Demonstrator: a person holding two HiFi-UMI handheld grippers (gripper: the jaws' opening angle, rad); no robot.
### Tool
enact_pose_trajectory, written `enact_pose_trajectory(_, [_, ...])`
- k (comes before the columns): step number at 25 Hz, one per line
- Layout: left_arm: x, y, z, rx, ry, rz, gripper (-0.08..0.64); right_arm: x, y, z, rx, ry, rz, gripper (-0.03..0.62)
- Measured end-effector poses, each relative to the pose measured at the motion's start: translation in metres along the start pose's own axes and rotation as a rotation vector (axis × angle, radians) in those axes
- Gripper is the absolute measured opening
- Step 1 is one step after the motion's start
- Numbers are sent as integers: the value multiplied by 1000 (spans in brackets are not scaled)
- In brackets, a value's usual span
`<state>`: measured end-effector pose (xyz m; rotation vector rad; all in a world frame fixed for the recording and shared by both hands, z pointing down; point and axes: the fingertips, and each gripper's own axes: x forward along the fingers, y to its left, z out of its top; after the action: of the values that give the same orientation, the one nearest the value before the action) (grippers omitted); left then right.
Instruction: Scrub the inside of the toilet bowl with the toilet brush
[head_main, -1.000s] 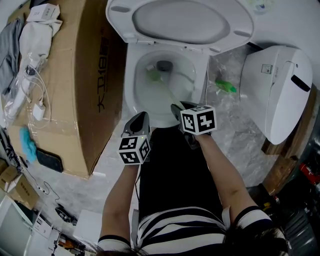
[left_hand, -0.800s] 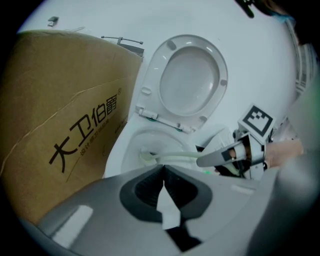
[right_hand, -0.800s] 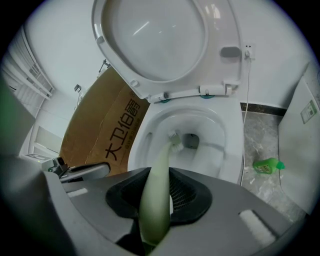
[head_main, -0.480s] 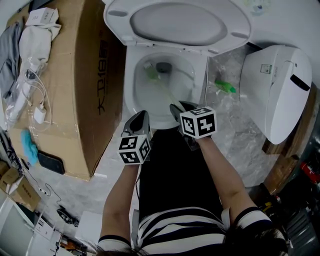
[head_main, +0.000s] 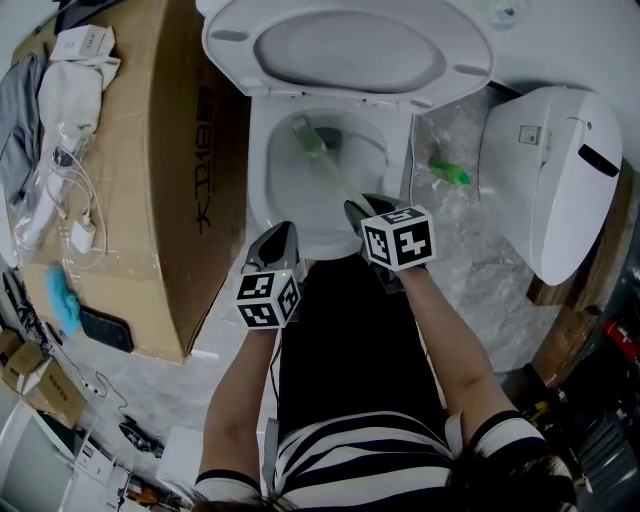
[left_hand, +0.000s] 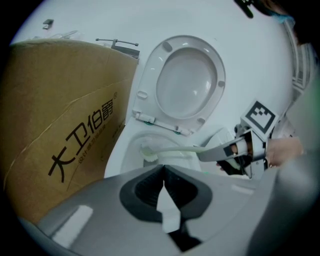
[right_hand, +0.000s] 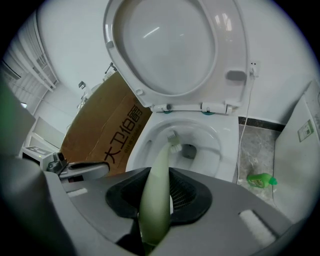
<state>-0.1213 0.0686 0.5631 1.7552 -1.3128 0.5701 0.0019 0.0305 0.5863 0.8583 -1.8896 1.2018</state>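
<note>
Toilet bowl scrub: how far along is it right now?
Done: the white seat lid is up and the pale green toilet brush is inside the white toilet bowl. In hand: the right gripper is shut on its handle, bristles at the back-left wall. The left gripper is shut, empty. Left: the other walls; cleanliness can't be judged.

Left tongs (left_hand: 163, 177) pressed together; right tongs (right_hand: 156, 196) clamp the toilet brush (right_hand: 163, 159).

Pale green toilet brush (right_hand: 161, 170), head inside toilet bowl (head_main: 262, 170)
</note>
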Motion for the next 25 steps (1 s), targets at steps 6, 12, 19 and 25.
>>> enact_pose_trajectory(6, [0,-3,3,15,7,-12,0,-7,-11,2,-19,-5,-49,98])
enact_pose_trajectory(12, [1,-4,7,28,7,-21,0,-20,-29,-2,-34,8,-130,98])
enact_pose_trajectory(19, [-3,-9,10,38,5,-36,0,-39,-38,-14,-47,17,-215,100])
enact_pose_trajectory(25, [-9,-11,11,42,3,-40,0,-53,-41,-28,-36,46,-274,100])
